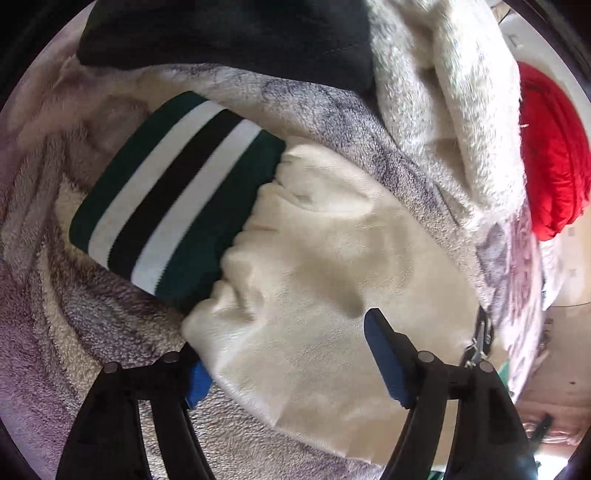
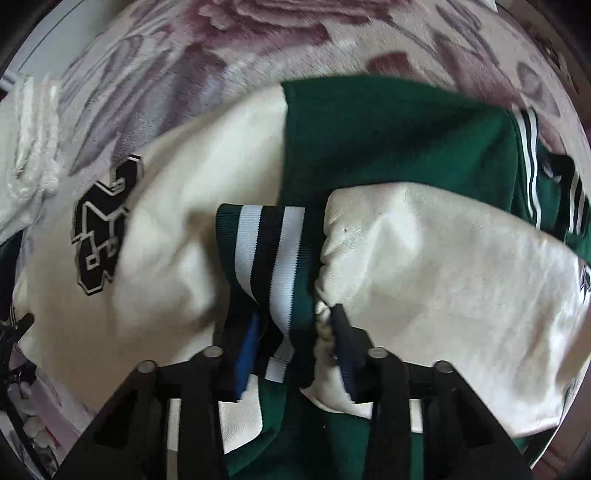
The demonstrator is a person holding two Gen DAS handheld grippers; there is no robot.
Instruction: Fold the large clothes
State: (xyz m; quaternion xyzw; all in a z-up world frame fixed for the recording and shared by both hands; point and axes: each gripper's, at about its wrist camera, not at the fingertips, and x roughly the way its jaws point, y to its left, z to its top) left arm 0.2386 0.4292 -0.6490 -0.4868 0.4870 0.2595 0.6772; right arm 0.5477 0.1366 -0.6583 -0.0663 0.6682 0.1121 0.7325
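Observation:
A green varsity jacket [image 2: 399, 140] with cream leather sleeves lies on a patterned fleece blanket [image 2: 258, 44]. In the left wrist view one cream sleeve [image 1: 325, 266] with a green, white and black striped cuff [image 1: 177, 192] lies flat. My left gripper [image 1: 288, 358] is open, its blue-padded fingers straddling the sleeve just above it. In the right wrist view my right gripper [image 2: 291, 343] is shut on the other sleeve's striped cuff [image 2: 269, 258], with the cream sleeve [image 2: 443, 277] bunched to the right. A black number patch [image 2: 103, 225] shows on the left sleeve.
A dark garment [image 1: 229, 33] and a cream fluffy blanket [image 1: 443, 92] lie beyond the sleeve in the left wrist view. A red garment [image 1: 550, 155] sits at the far right. A white fluffy item [image 2: 33, 147] lies at the left in the right wrist view.

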